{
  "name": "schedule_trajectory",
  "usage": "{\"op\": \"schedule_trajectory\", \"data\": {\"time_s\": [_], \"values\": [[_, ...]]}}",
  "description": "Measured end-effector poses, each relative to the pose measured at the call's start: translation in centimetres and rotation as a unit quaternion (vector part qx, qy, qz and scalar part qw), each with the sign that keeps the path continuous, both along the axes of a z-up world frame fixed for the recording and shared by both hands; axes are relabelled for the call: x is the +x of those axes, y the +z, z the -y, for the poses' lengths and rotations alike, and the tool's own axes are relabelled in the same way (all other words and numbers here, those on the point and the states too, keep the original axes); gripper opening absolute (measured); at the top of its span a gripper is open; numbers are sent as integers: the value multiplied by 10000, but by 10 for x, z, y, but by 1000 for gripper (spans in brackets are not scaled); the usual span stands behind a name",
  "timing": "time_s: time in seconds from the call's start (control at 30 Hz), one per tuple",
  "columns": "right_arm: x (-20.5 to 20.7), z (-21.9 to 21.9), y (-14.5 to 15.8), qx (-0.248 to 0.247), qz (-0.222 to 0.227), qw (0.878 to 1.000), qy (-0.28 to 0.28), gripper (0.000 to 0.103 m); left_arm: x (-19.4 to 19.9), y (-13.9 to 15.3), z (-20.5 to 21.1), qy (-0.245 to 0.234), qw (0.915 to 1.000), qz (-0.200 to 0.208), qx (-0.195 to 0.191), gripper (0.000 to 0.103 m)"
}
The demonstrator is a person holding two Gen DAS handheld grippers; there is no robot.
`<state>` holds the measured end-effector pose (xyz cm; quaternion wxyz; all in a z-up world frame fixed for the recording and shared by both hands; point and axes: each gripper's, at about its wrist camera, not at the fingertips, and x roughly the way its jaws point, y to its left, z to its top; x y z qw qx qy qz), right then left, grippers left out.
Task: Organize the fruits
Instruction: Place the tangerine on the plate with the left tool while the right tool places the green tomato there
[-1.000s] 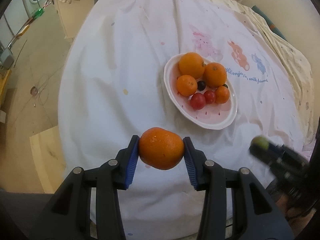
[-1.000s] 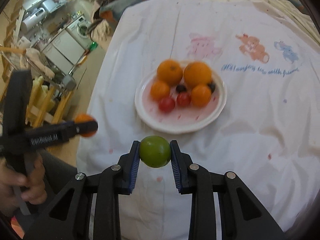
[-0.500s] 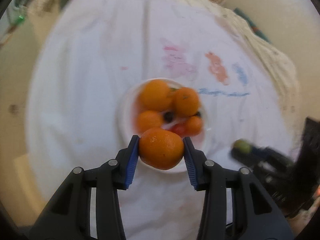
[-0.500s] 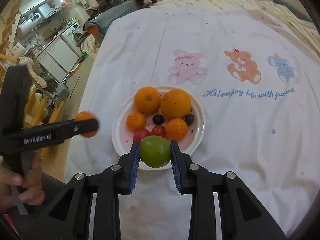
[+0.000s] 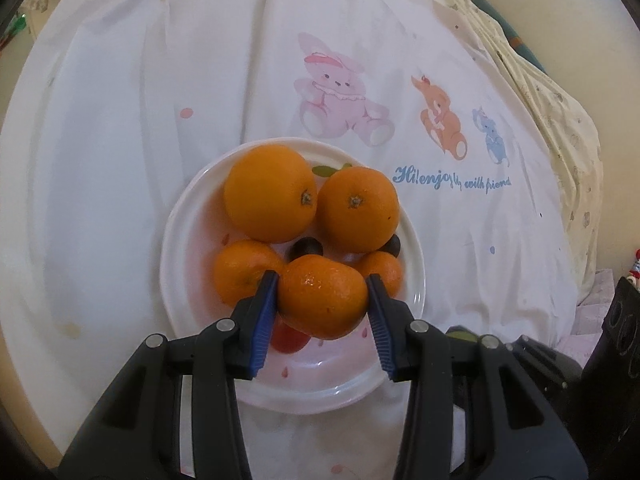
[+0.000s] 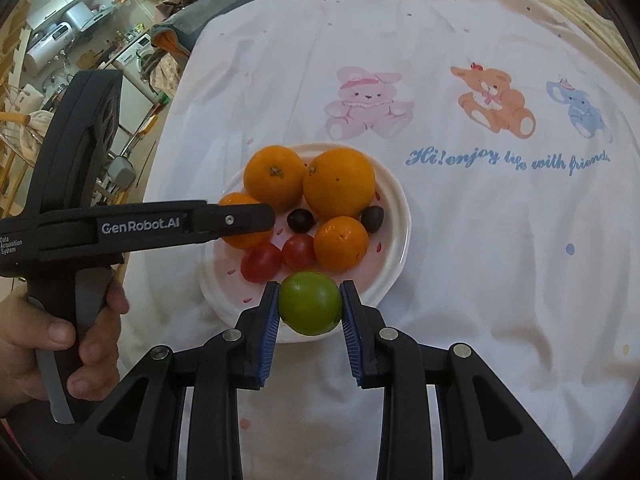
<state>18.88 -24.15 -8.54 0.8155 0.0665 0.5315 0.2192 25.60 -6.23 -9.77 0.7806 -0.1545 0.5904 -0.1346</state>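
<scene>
White cloth [image 6: 460, 240] spread over the surface, printed with a pink rabbit, an orange bear, a blue elephant and a line of blue script; kitchen clutter and a washing machine [image 6: 138, 54] at upper left of the right wrist view.

White plate [image 6: 394, 240] just left of centre in that view, carrying two large oranges [image 6: 338, 188] at its far side, smaller mandarins [image 6: 340, 244], two cherry tomatoes [image 6: 298, 251] and two dark grapes [image 6: 301, 219].

Left gripper [image 5: 323, 308] low at centre of its own view, blue pads [image 5: 262, 320] pinching a mandarin [image 5: 322, 298] from both sides, held over the near half of the plate [image 5: 412, 280] and covering part of the fruit behind it. Same gripper reaching in from the left edge of the right wrist view, a hand [image 6: 52, 344] wrapped round its grip at lower left.

Right gripper [image 6: 309, 312] at lower centre of its view, pads clamped on a green fruit [image 6: 310, 308] at the plate's near rim; whether it touches the plate cannot be told. Only a sliver of that green fruit showing at lower right of the left wrist view, behind the left gripper's finger.
</scene>
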Motion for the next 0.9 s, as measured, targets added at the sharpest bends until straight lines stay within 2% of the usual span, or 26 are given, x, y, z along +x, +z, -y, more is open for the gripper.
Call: {"op": "schedule_trajectory", "data": {"time_s": [0.2, 0.27, 0.3, 0.33, 0.37, 0.43, 0.5, 0.63, 0.7, 0.9], "values": [[0, -1, 1, 60, 12, 10000, 40, 31, 5, -10, 5, 31, 9998, -166, 125, 41], [0, -1, 1, 48, 22, 10000, 40, 32, 4, -8, 5, 2, 9999, -114, 51, 59], [1, -1, 0, 58, 11, 10000, 34, 31, 4, -5, 6, 2, 10000, -69, 58, 78], [1, -1, 0, 55, 7, 10000, 33, 32, 2, -1, 7, 31, 9999, 16, 139, 91], [1, -1, 0, 41, 10, 10000, 32, 31, 1, 2, 6, 60, 9998, 79, 193, 93], [0, -2, 0, 9, 7, 10000, 41, 32, -2, 8, 3, 34, 9998, 141, 101, 93], [-1, -4, -1, -39, 17, 10000, 65, 31, -5, 17, -4, 119, 9994, 254, 210, 93], [-1, -9, -1, -91, 46, 9999, 118, 31, -23, 40, -28, 497, 9918, 708, 940, 93], [1, -12, -3, -70, 11, 9999, 116, 31, -30, 47, -38, 643, 9868, 737, 1287, 93], [3, -21, -12, -122, -93, 9998, 154, 31, -56, 58, -62, 890, 9804, 690, 1618, 93]]}}
